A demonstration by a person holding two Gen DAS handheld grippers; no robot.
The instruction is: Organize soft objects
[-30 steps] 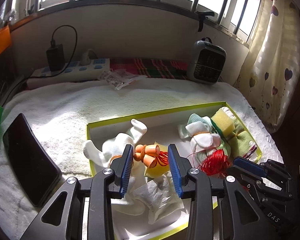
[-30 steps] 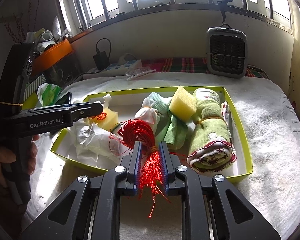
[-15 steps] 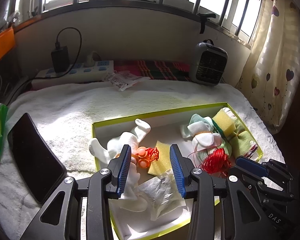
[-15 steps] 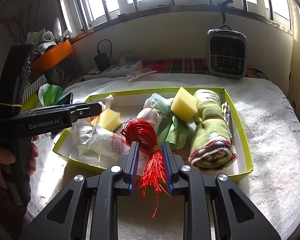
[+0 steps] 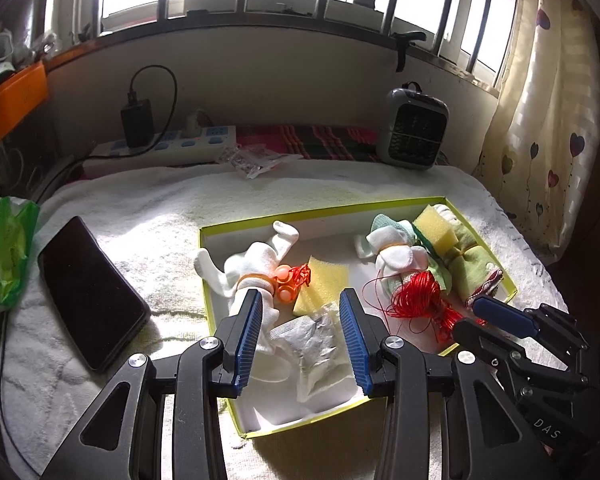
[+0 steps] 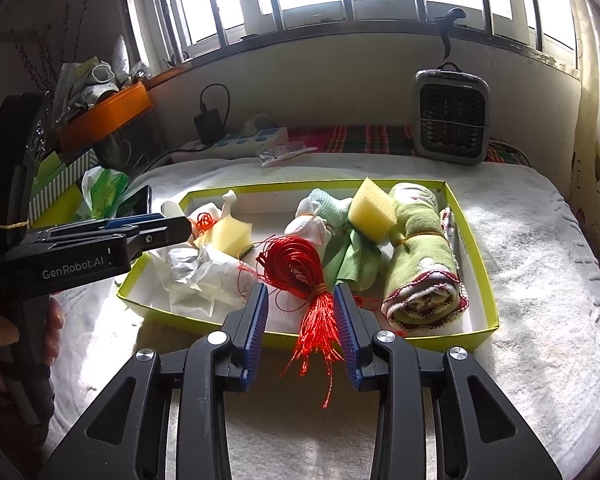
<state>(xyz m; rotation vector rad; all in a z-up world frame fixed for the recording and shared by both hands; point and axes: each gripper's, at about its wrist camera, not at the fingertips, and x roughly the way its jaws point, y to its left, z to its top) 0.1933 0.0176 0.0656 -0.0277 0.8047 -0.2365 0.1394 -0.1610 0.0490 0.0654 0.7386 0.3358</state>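
A green-rimmed white box on a white towel holds soft things: a white sock bundle, an orange tassel piece, yellow sponges, a crumpled white wipe, a rolled green towel and a red thread bundle. My left gripper is open above the wipe and empty. My right gripper is open; the red thread's tail lies between its jaws over the box's front rim.
A black phone and a green-white bag lie left of the box. A grey heater, a power strip and a clear packet stand at the back. An orange tray sits on the left ledge.
My right gripper has opened and let go of the red thread. My left gripper has drawn back from the orange piece, which now lies in the box, and stays open.
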